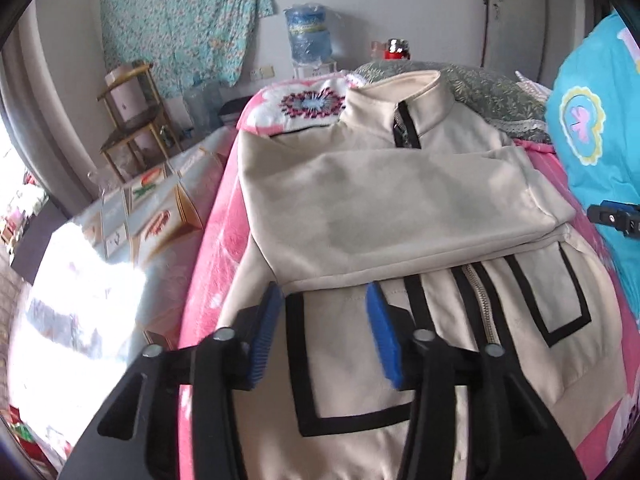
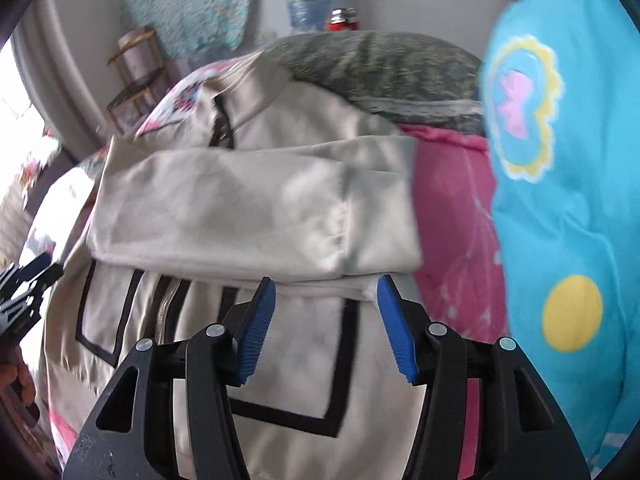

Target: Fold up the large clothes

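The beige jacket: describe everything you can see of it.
The jacket is beige, of smooth matte cloth, with a stand-up collar, a front zipper edged in black, and black-outlined rectangular pockets on either side. It lies front-up on a pink blanket, collar toward the grey-green pillow. Its sleeves are folded flat across the chest. Both grippers' jaws stand open above the lower half; nothing grips it.

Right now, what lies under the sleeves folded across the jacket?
Under the sleeves lies the jacket front: zipper and black-edged pockets show below them. The chest beneath is covered.
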A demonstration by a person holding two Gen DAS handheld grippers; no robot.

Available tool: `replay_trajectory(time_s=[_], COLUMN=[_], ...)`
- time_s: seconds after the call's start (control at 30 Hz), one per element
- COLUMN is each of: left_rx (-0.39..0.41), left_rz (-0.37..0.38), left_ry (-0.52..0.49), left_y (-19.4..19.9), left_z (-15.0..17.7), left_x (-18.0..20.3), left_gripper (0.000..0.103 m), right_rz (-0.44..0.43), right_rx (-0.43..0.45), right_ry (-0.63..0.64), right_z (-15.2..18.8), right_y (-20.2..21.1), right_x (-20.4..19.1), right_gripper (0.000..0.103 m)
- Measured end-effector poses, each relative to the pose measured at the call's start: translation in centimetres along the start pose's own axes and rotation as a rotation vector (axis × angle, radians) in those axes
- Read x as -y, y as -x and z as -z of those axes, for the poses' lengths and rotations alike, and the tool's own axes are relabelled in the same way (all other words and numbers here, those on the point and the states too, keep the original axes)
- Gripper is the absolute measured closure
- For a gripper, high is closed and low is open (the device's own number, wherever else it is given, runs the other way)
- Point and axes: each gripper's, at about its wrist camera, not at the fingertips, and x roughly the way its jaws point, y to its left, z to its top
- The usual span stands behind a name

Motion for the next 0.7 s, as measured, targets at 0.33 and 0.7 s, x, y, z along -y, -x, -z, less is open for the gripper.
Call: replay_trajectory(time_s=[0.33,0.7], left_rx=[-0.004,0.078], left_rz=[0.118,0.143], left_ry=[0.195,0.282], left_y=[-5.2,-12.3], left_z=[-4.0,-7.4], left_x=[-1.5,0.5], left_gripper=[0.048,0.048], right_rz=[0.057,-0.147], right_rx=[-0.014,0.137], right_ry=[-0.082,-0.010], right_z=[-5.9,-18.8], right_y=[-6.3,-9.7], right_x=[2.1,-6.9], right_gripper=[0.034,0.021])
